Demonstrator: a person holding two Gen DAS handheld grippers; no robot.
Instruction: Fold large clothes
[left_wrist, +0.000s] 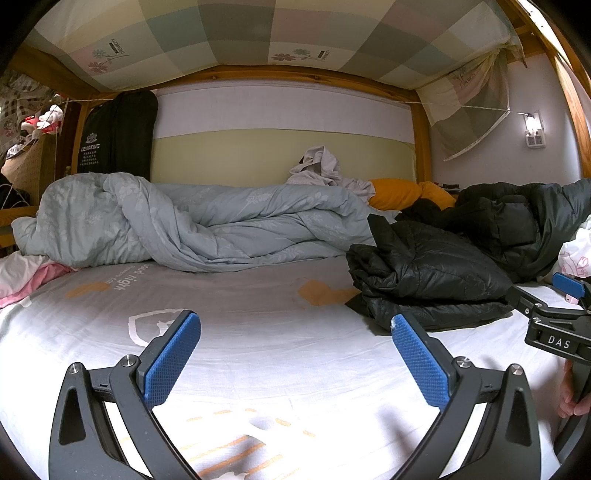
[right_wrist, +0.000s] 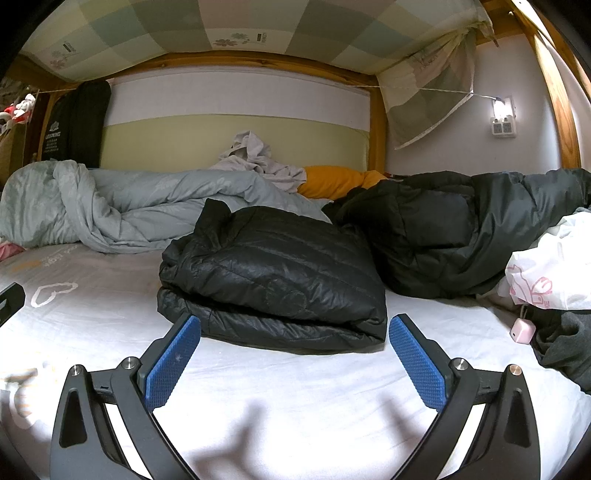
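A black quilted down jacket (right_wrist: 273, 280) lies folded into a thick bundle on the white bed sheet (right_wrist: 295, 391). It also shows in the left wrist view (left_wrist: 428, 277) at the right. My right gripper (right_wrist: 294, 328) is open and empty, just in front of the bundle's near edge. My left gripper (left_wrist: 295, 332) is open and empty over bare sheet, to the left of the jacket. The right gripper's body (left_wrist: 557, 325) shows at the right edge of the left wrist view.
A second dark jacket (right_wrist: 461, 229) lies crumpled behind and right of the bundle. A grey-green duvet (right_wrist: 110, 206) is bunched along the wall, with grey clothes (right_wrist: 258, 158) and an orange pillow (right_wrist: 332, 181). A white printed bag (right_wrist: 554, 266) and pink charger (right_wrist: 521, 330) sit at right.
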